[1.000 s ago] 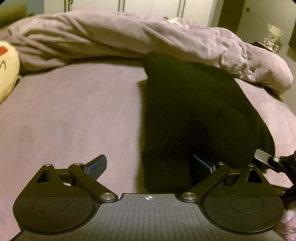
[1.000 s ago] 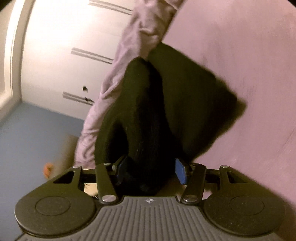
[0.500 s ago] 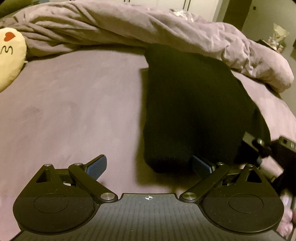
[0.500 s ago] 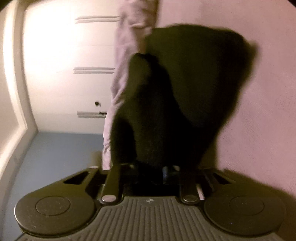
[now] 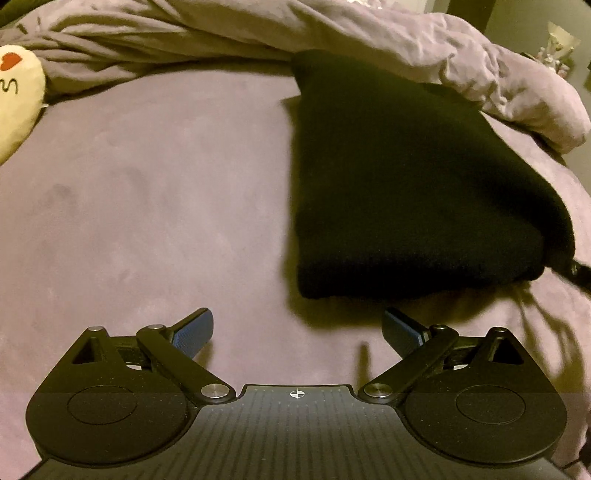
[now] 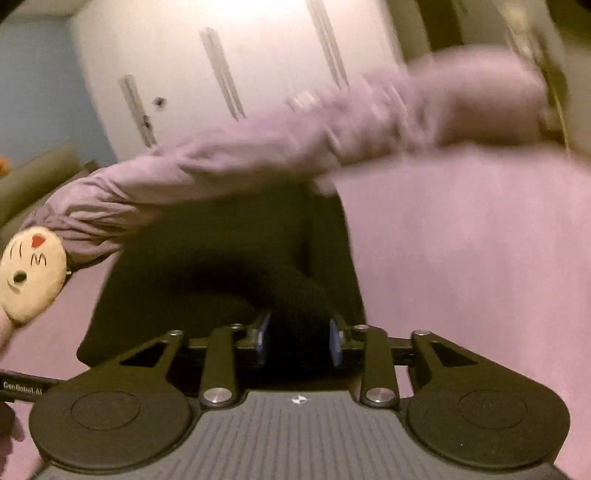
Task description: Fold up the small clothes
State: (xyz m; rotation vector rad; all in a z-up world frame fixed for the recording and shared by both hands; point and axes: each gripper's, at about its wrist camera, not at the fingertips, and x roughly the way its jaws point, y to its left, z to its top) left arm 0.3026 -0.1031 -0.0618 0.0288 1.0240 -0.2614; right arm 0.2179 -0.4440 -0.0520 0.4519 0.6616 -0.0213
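Note:
A black knit garment [image 5: 399, 192] lies folded on the purple bed sheet [image 5: 147, 206], right of centre in the left wrist view. My left gripper [image 5: 298, 330] is open and empty, just in front of the garment's near edge, not touching it. My right gripper [image 6: 298, 338] is shut on a bunched corner of the black garment [image 6: 221, 258], with cloth filling the gap between its blue pads. The tip of the right gripper [image 5: 580, 275] shows at the garment's right corner in the left wrist view.
A rumpled purple duvet [image 5: 258, 33] lies along the far side of the bed, touching the garment's far end. A cream plush toy with a red heart [image 5: 14, 96] sits at the far left; it also shows in the right wrist view [image 6: 31, 273]. White wardrobe doors [image 6: 240, 74] stand behind.
My right gripper has closed on the garment's corner and swung round with it. The garment's near edge has drawn away from my left gripper, which stayed open.

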